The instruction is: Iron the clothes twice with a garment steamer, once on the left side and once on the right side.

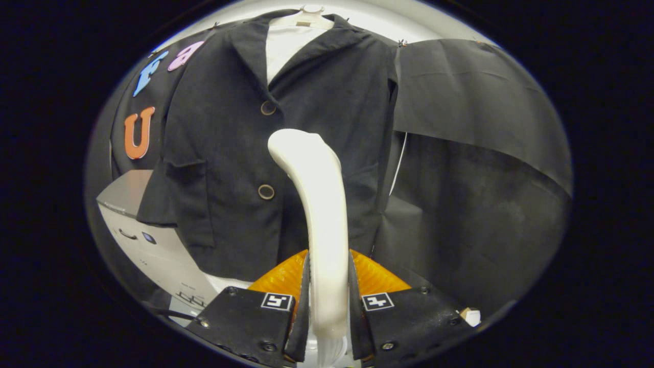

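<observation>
Claw (328,301): closed to a narrow gap, with both fingers (304,306) pressing the sides of the white handle of the garment steamer (321,204). The handle rises from between the fingers toward 12 o'clock, then bends slightly toward 11 o'clock, ending in a rounded top. That top lies in front of the lower chest of the jacket (276,138); whether it touches the cloth cannot be told.

The jacket is dark, short-sleeved and lapelled, hanging upright on a pale hanger (305,18) at 12 o'clock from the claw, well beyond the fingers. Inside the open collar a white garment (283,48) shows. Two round buttons sit on the front closure: the upper button (268,108) at about 11 o'clock from the steamer's top, the lower button (265,191) just beside the steamer's handle at its 9 o'clock side. A patch pocket (191,199) lies on the jacket at 9 o'clock from the lower button.

An orange ribbed part (378,278) spreads behind the handle, immediately above both fingers; its identity is not clear.

At 9 o'clock from the claw, below the jacket's sleeve, stands a white box-shaped appliance (148,240) with a grey top. Black cloth (475,153) hangs at 2 o'clock, beside the jacket's edge, with a thin white cord (398,166) running down between them.
</observation>
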